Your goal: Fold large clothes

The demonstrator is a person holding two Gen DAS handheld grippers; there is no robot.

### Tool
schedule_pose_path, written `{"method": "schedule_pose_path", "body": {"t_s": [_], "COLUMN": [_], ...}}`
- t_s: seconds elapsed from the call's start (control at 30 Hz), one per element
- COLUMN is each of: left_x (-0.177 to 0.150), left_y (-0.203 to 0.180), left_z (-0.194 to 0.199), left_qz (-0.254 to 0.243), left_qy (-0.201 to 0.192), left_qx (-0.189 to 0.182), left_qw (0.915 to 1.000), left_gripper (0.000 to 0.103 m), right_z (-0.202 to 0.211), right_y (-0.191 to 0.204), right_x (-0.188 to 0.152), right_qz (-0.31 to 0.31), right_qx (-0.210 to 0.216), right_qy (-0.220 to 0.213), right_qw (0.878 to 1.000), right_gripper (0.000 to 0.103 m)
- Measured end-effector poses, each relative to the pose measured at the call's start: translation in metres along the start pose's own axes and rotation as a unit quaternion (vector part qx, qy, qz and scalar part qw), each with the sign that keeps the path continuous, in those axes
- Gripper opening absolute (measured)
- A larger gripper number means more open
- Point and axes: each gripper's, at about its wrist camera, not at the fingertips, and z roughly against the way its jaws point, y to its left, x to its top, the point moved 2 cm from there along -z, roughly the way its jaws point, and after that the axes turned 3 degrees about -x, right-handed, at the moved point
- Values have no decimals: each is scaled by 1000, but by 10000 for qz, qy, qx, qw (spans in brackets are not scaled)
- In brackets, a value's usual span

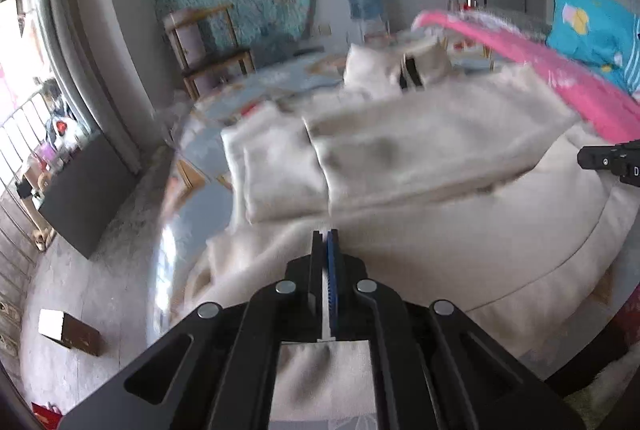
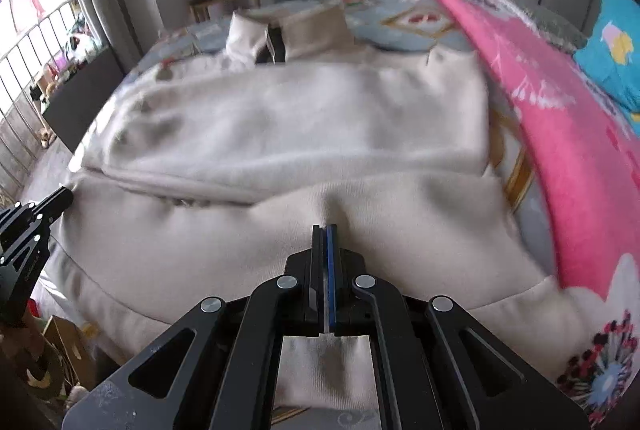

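both fingers (image 1: 326, 232) (image 2: 325, 228) pinch the cream garment's (image 2: 280, 118) hem, far collar blurred.

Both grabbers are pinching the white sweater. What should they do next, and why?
Probably lift the near hem and carry it toward the collar. The left gripper and right gripper both have their jaws shut on the cream sweater at its near edge, and its far part lies flat on the bed, so a fold forward looks ready.
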Motion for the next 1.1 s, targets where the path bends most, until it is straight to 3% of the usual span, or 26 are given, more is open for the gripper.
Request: {"method": "schedule_pose_path", "body": {"t_s": [0.1, 0.27, 0.37, 0.5, 0.6, 0.67, 0.77, 0.83, 0.97, 1.1], "left_x": [6, -13, -20, -22, -22, -22, -22, -22, -22, -22], "left_y": [0, -8, -14, -15, -14, -14, -14, -13, -11, 2], "left_z": [12, -35, -39, -39, -39, -38, -38, -38, -38, -30], "left_qz": [-44, -121, -262, -265, -263, -246, -237, -210, -84, 230], "left_qy": [-312, 376, 396, 388, 381, 374, 368, 367, 348, 341], "left_qx": [144, 45, 133, 158, 168, 166, 168, 159, 136, -91], "left_qw": [9994, 9992, 9988, 9988, 9988, 9989, 9989, 9990, 9993, 9991], "left_gripper": [2, 2, 2, 3, 3, 3, 3, 3, 5, 5], "right_z": [17, -21, -33, -17, 4, 14, 3, -9, -36, -50], "right_y": [1, 3, 3, -8, -7, 13, 53, 80, 111, 114], "right_x": [7, -4, -9, -3, 6, 11, 7, 1, -5, 4], "right_qz": [23, 97, 163, -98, -149, 136, 620, 964, 1325, 1292], "right_qx": [-46, -81, -152, -204, 84, 712, 1488, 1728, 1761, 1757], "right_qy": [-307, 99, 279, 225, -101, -257, 52, 243, 477, 442], "right_qw": [9995, 9999, 9994, 9995, 9998, 9970, 9869, 9799, 9743, 9749], "right_gripper": [1, 2, 4, 16, 18, 18, 17, 17, 11, 6]}}
